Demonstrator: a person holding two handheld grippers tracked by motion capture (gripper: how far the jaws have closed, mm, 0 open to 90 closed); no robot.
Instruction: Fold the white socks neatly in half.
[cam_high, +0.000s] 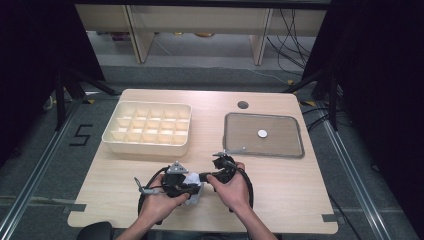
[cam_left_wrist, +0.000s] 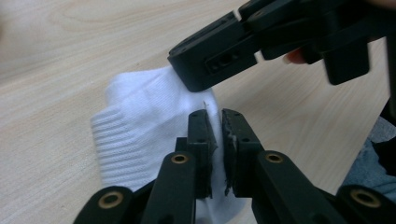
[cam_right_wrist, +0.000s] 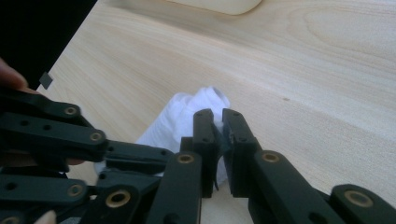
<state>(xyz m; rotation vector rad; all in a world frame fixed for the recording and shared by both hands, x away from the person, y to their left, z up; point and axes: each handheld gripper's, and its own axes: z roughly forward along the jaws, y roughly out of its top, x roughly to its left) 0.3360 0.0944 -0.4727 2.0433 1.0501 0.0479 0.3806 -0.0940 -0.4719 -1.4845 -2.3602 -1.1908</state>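
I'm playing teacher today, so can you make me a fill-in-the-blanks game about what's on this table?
1. Both claws meet at a soft ribbed sock whose colour is ____.
2. The cream plastic box with many small compartments stands on the table's ____ side in the high view.
3. The flat grey tray holds one small round ____ disc.
4. The tabletop is made of light ____.

Missing words: white; left; white; wood

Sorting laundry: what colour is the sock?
White, with a ribbed cuff; the sock shows best in the left gripper view.
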